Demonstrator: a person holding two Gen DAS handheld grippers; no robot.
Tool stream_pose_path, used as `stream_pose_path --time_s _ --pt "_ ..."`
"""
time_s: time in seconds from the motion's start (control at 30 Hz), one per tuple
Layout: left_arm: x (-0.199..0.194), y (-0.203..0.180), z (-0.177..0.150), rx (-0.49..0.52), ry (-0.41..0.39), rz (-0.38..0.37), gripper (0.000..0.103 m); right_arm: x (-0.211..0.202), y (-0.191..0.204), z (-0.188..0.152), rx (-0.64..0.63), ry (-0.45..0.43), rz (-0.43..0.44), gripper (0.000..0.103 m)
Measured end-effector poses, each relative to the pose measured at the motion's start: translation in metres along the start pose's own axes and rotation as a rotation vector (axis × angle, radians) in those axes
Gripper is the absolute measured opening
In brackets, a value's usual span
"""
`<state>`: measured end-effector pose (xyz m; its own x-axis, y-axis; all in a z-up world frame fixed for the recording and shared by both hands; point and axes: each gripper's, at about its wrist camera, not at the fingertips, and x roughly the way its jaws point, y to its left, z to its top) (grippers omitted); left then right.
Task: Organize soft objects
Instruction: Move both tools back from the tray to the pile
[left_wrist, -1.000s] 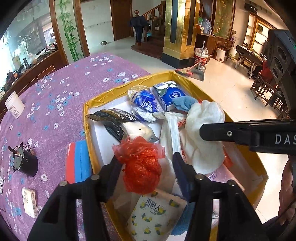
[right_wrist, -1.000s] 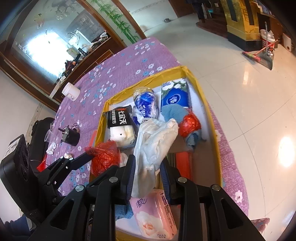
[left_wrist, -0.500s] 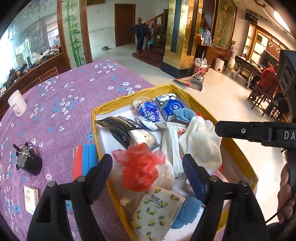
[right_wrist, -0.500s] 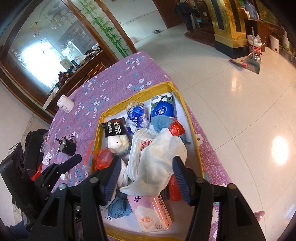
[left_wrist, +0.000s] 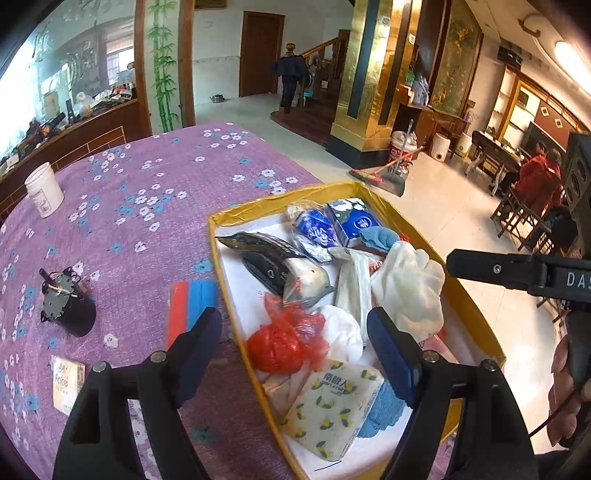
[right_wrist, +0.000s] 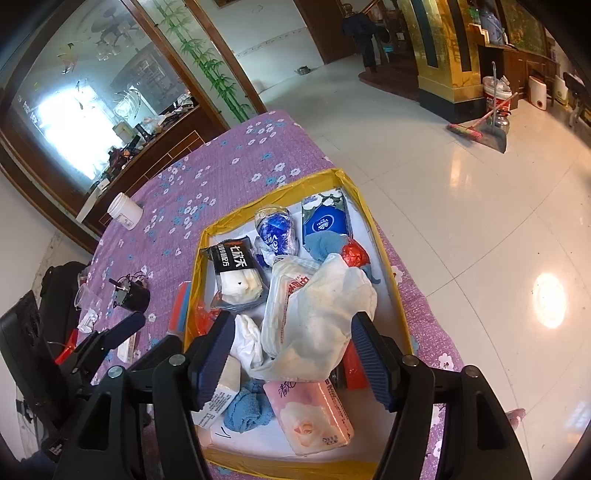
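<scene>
Over the box, left view: left gripper (left_wrist: 295, 339) hangs above the near end of the yellow box (left_wrist: 469, 295) on the desk (left_wrist: 147, 192).
Left jaws: spread wide and just been opening, nothing pressed; the red bag (left_wrist: 286, 341) lies loose below them on the pile.
Why so: the bag looks let go into the box, with the jaws parted enough to clear it.
Box contents: black pack (left_wrist: 269, 258), blue tissue packs (left_wrist: 332, 225), white cloth (left_wrist: 410, 288), lemon-print pack (left_wrist: 332, 406), all heaped together as the soft things being gathered.
Left outside: red-blue sponge (left_wrist: 190, 310) just beside the box wall, small pack (left_wrist: 66, 382) near the desk edge; both may yet belong inside.

Right view, same box: right gripper (right_wrist: 293, 358) hovers over the near half.
Right jaws: open, just been widening, empty; the white cloth (right_wrist: 325, 310) sits between them, slumped over a clear wrapper (right_wrist: 284, 291), apparently untouched, though the near fold is hard to see.
Near end: pink pack (right_wrist: 310, 417) and blue cloth (right_wrist: 245, 410) lie flat on the box floor.
</scene>
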<state>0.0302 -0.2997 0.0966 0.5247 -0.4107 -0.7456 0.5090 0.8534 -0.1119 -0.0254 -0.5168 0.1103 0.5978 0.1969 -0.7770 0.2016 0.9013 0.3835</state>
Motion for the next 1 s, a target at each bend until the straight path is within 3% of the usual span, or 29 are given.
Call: stream_pose_path --time_s 0.27,0.43,0.57,0.63,0.77,0.93,1.0 --pt "-0.013 0.016 -0.006 -0.047 -0.017 -0.008 0.082 0.000 0.010 -0.008 -0.004 0.002 -0.030 0.072" --pt "-0.017 0.023 -0.010 -0.066 -0.022 -0.005 0.082 -0.010 0.023 -0.007 -0.058 -0.047 -0.121 0.072" --pt "-0.021 0.029 -0.012 -0.075 -0.025 -0.002 0.082 -0.036 0.039 -0.003 -0.137 -0.182 -0.218 0.083" --pt "-0.022 0.031 -0.014 -0.077 -0.025 0.001 0.082 -0.050 0.050 -0.002 -0.177 -0.256 -0.277 0.094" --pt "-0.026 0.035 -0.015 -0.078 -0.032 0.005 0.082 -0.070 0.068 0.001 -0.248 -0.374 -0.355 0.100" --pt "-0.033 0.039 -0.017 -0.080 -0.044 0.016 0.082 -0.072 0.065 0.005 -0.236 -0.337 -0.282 0.101" --pt "-0.036 0.042 -0.020 -0.085 -0.051 0.023 0.082 -0.071 0.066 0.005 -0.233 -0.334 -0.312 0.099"
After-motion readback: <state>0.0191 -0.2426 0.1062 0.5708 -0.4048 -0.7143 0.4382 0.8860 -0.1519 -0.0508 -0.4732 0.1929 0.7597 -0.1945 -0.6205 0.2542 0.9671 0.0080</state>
